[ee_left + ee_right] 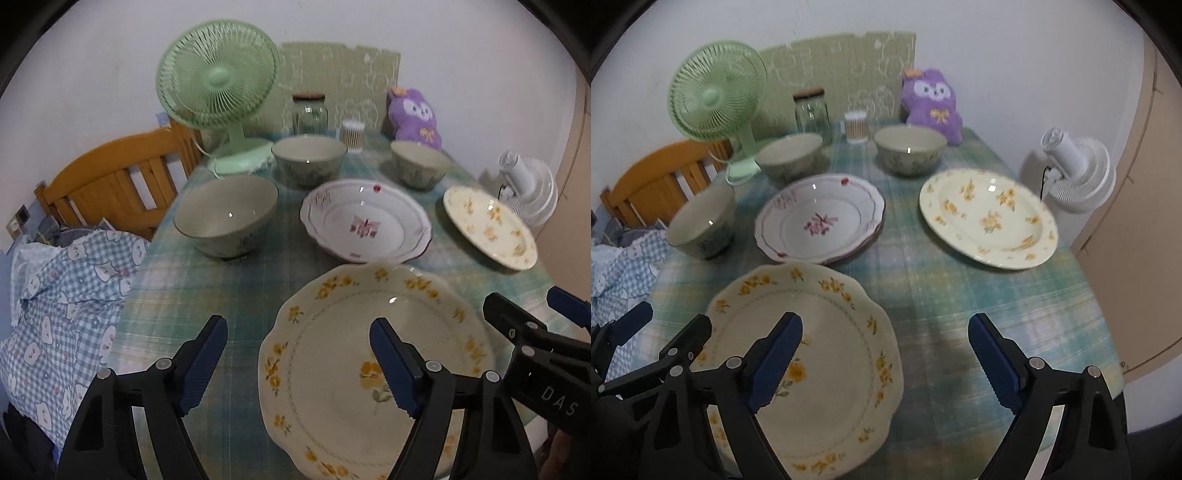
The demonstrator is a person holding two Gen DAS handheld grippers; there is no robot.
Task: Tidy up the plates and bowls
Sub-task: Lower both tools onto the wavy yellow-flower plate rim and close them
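A scalloped cream plate with yellow flowers (351, 350) (831, 332) lies at the near edge of the table. My left gripper (299, 365) (674, 321) stands open astride the plate's left rim. My right gripper (886, 354) (524, 301) stands open astride its right rim. Neither touches it. Behind lie a white plate with a pink flower (365, 225) (820, 218) and a round yellow-flowered plate (487, 225) (990, 214). Three grey-green bowls stand apart: one at the left (225, 221) (701, 225), two at the back (308, 158) (419, 162).
A green fan (218, 85), a glass jar (310, 114), a small striped pot (352, 134) and a purple plush toy (413, 114) line the back of the plaid tablecloth (942, 295). A white fan (1071, 173) stands off right, a wooden frame (110, 184) and checked cloth (66, 295) left.
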